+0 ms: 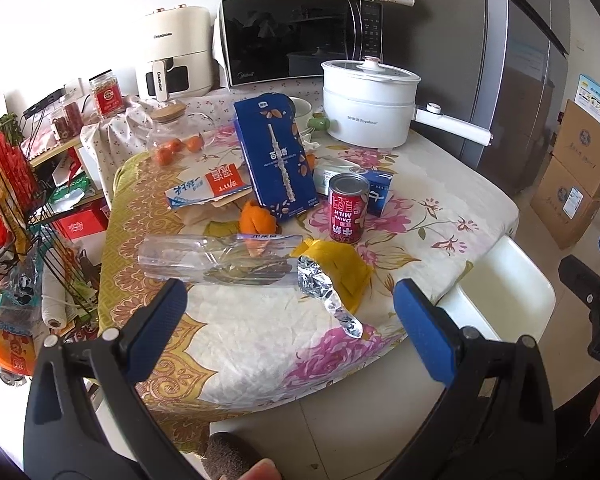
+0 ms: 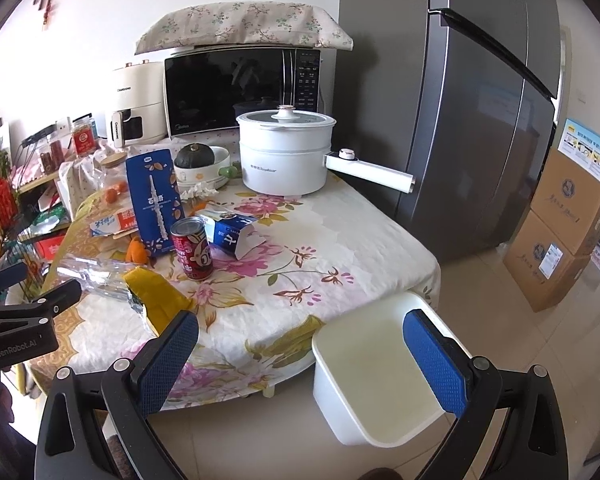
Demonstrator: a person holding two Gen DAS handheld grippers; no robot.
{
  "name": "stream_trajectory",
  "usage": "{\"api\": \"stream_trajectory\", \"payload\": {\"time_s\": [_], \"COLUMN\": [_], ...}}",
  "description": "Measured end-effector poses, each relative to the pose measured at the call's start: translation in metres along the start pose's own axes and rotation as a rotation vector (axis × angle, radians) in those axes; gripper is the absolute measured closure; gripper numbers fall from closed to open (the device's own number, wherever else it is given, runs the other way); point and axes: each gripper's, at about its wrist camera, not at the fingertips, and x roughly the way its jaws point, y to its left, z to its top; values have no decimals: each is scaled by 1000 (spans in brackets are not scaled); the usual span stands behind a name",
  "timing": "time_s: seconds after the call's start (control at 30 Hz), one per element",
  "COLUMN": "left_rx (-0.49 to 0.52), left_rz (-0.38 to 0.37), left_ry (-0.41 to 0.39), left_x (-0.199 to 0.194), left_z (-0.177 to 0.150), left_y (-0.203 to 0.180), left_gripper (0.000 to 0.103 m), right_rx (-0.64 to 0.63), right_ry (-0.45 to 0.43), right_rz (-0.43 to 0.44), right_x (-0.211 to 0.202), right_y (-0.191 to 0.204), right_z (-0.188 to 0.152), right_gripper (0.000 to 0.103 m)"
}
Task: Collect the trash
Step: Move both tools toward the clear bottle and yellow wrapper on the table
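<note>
Trash lies on the flowered tablecloth: a flattened clear plastic bottle point(image 1: 216, 260), a yellow foil-lined wrapper point(image 1: 332, 276), orange peel point(image 1: 256, 218), a red milk can point(image 1: 349, 208), a small blue carton point(image 1: 380, 196), a tall blue box point(image 1: 276, 156) and a flat white carton point(image 1: 208, 191). A white bin point(image 2: 376, 376) stands on the floor at the table's near right corner. My left gripper point(image 1: 290, 328) hovers open over the table's near edge, short of the bottle and wrapper. My right gripper point(image 2: 300, 364) hangs open above the bin and the table corner. Both are empty.
A white electric pot point(image 2: 286, 152) with a long handle, a microwave point(image 2: 240, 88) and an air fryer point(image 2: 136, 100) stand at the back. A grey fridge point(image 2: 480, 120) rises on the right, with cardboard boxes point(image 2: 564, 232) beside it. A wire rack point(image 1: 16, 208) crowds the left.
</note>
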Motion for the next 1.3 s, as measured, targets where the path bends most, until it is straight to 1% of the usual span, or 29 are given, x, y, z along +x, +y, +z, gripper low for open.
{"api": "stream_trajectory", "payload": {"time_s": [0.23, 0.6, 1.3], "left_rx": [-17, -30, -40], "left_rz": [19, 26, 37], "left_ry": [1, -4, -8], "left_x": [2, 1, 1], "left_z": [2, 3, 4], "left_y": [4, 10, 15], "left_gripper": [0, 0, 0], "right_rx": [-13, -23, -17], "right_ry": [-5, -7, 8], "right_rz": [7, 14, 14], "right_x": [1, 2, 4], "right_y": [4, 7, 5], "right_z": [3, 7, 3], "right_gripper": [0, 0, 0]}}
